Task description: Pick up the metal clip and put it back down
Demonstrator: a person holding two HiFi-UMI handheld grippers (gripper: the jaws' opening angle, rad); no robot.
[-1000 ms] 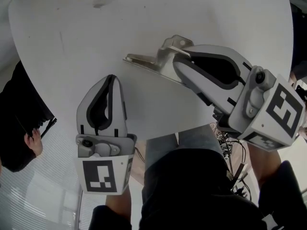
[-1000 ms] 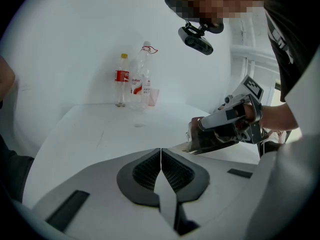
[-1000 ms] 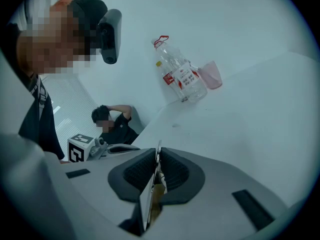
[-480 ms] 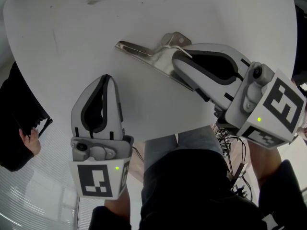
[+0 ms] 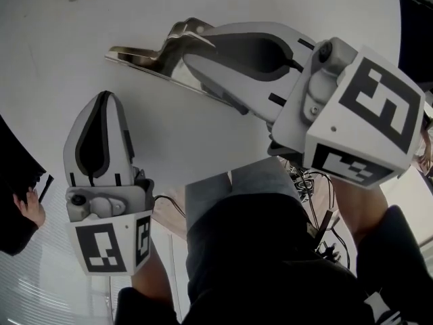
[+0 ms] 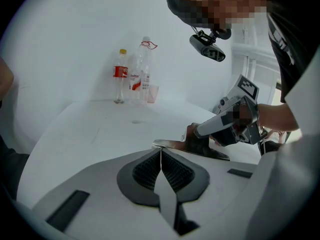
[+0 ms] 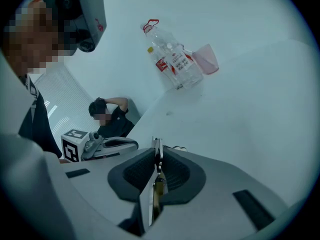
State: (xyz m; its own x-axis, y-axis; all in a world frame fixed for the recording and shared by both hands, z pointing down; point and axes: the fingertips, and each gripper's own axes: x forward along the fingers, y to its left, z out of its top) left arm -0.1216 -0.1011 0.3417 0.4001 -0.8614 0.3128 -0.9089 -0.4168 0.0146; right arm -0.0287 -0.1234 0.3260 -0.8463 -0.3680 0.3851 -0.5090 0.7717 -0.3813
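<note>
The metal clip (image 5: 142, 55) is a long shiny steel piece, and my right gripper (image 5: 184, 46) is shut on its raised end. The flat tongue sticks out to the left over the white table (image 5: 203, 141); whether it touches the top I cannot tell. In the right gripper view the clip's thin edge (image 7: 158, 160) stands pinched between the dark pads. My left gripper (image 5: 103, 99) lies nearer the table's front edge, below and left of the clip, shut and empty. From the left gripper view the clip (image 6: 172, 145) shows just beyond the closed jaws, with the right gripper (image 6: 202, 133) on it.
Two plastic bottles (image 6: 119, 76) (image 6: 145, 69) and a pink cup (image 6: 152, 93) stand at the table's far edge. A seated person (image 7: 107, 115) is off the table's left side. The person holding the grippers stands at the near rim.
The head view has swung: both grippers and the clip now sit further left and the right gripper looks larger. The grip on the clip is unchanged, and the left gripper remains shut.
</note>
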